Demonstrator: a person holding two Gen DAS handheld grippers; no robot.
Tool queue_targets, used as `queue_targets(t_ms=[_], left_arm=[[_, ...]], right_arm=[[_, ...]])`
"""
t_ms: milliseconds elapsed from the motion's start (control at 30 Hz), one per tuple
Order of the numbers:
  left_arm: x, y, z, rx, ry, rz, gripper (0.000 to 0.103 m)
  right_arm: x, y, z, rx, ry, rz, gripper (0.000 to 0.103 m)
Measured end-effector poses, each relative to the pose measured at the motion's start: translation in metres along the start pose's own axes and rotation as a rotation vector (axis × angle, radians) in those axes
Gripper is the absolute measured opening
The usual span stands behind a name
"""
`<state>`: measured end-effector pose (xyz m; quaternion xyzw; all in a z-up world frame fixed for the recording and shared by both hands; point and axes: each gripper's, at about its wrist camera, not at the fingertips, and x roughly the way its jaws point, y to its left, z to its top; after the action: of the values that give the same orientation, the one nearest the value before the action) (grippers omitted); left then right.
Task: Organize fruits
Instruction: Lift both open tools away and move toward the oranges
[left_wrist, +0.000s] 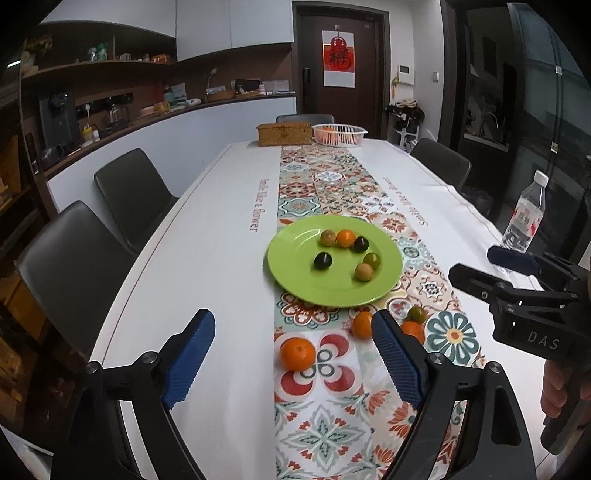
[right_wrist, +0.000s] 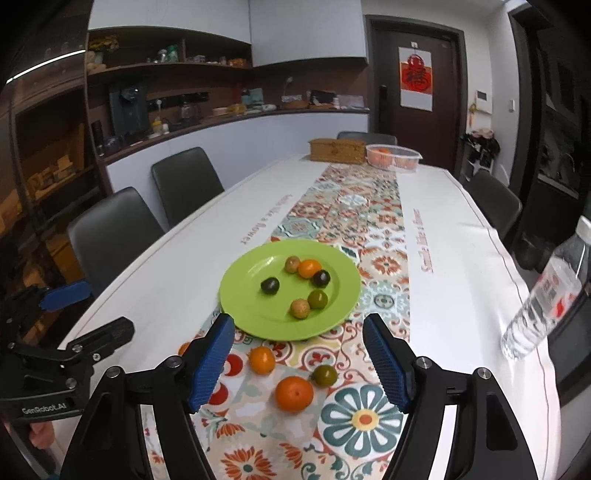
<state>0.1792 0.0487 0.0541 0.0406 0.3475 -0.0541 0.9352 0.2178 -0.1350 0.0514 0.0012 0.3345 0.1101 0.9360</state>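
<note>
A green plate (left_wrist: 295, 273) (right_wrist: 251, 295) on the patterned runner holds several small fruits: orange, dark, green and tan ones. Loose on the runner in front of it lie a large orange (left_wrist: 297, 353), a small orange (left_wrist: 361, 324), another orange (left_wrist: 413, 329) and a green fruit (left_wrist: 417, 314). In the right wrist view these are the orange (right_wrist: 294, 393), small orange (right_wrist: 261, 359) and green fruit (right_wrist: 325, 375). My left gripper (left_wrist: 295, 363) is open and empty above the large orange. My right gripper (right_wrist: 299, 363) (left_wrist: 491, 269) is open and empty above the loose fruits.
A water bottle (left_wrist: 524, 218) (right_wrist: 546, 299) stands at the table's right edge. A woven box (left_wrist: 284, 133) and a white basket of oranges (left_wrist: 339, 133) sit at the far end. Dark chairs (left_wrist: 74, 266) line the left side.
</note>
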Motion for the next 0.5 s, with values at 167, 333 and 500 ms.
queue_targets(t_ms=[167, 333, 500], left_arm=[[0.010, 0.001, -0.009, 0.024, 0.036, -0.005, 0.087], [0.025, 0.004, -0.018, 0.030, 0.080, -0.012, 0.087], [0.041, 0.006, -0.027, 0.037, 0.130, -0.033, 0.087]], right_arm=[[0.018, -0.002, -0.014, 0.030, 0.084, 0.002, 0.072], [0.031, -0.002, -0.027, 0.055, 0.140, -0.004, 0.072], [0.043, 0.000, -0.038, 0.046, 0.185, -0.016, 0.072]])
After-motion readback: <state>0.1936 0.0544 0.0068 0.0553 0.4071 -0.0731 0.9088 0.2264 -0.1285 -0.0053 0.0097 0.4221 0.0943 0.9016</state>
